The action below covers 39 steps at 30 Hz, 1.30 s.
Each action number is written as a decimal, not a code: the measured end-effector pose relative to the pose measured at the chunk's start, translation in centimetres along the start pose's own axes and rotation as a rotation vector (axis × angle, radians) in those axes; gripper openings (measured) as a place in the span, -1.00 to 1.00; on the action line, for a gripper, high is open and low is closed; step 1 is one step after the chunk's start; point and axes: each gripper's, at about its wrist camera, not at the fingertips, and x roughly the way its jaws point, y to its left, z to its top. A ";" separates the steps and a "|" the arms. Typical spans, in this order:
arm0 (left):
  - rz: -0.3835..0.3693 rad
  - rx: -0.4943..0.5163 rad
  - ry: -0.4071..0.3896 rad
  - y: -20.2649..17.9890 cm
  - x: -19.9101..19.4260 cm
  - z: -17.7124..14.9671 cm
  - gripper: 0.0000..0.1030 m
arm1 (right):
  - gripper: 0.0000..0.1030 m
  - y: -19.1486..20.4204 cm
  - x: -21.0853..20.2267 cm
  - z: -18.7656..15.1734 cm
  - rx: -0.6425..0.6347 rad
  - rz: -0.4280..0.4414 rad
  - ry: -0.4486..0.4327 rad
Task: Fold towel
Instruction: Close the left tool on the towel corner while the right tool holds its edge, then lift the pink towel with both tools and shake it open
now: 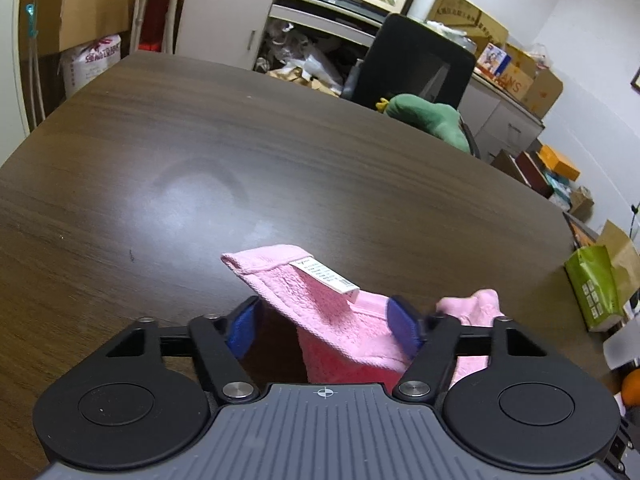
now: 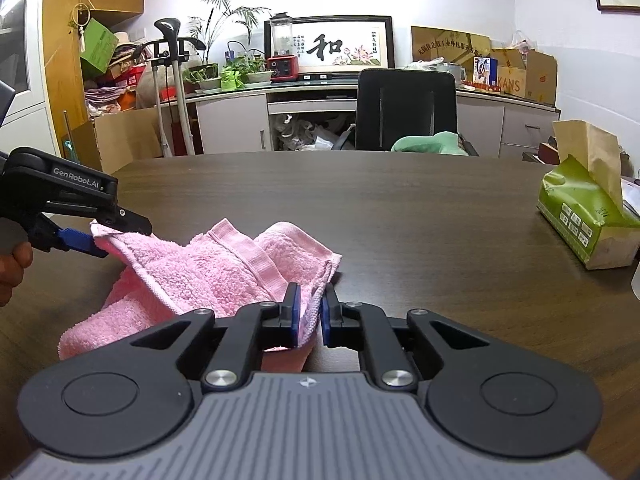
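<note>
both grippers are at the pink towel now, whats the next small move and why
Probably finish closing the left gripper on its corner before lifting. In its own view the towel lies between its blue pads with a gap on one side, so that grip looks unfinished. The right gripper already pinches the other edge.

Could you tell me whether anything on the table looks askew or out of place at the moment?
Only the pink towel: it lies crumpled and uneven on the table, one corner lifted at the left gripper, another edge in the right gripper. The tissue pack stands tidy.
</note>
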 end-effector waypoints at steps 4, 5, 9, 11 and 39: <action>0.008 -0.001 -0.031 -0.2 0.0 0.5 -0.11 | -0.76 0.0 0.3 0.0 0.000 -0.002 0.012; 0.011 0.004 -0.040 -0.3 -0.1 0.5 -0.28 | -0.76 0.0 0.3 0.0 -0.002 -0.003 0.015; 0.017 0.017 -0.052 -0.8 -0.2 0.3 -0.78 | -0.82 -0.1 0.3 -0.1 0.000 -0.007 0.020; 0.032 0.030 -0.081 -1.2 -0.4 0.0 -0.89 | -0.85 -0.3 0.3 0.0 0.010 -0.006 0.021; -0.053 0.202 -0.525 -5.9 -18.6 -4.3 -0.93 | -0.93 -6.1 -15.7 1.8 0.338 0.291 -0.441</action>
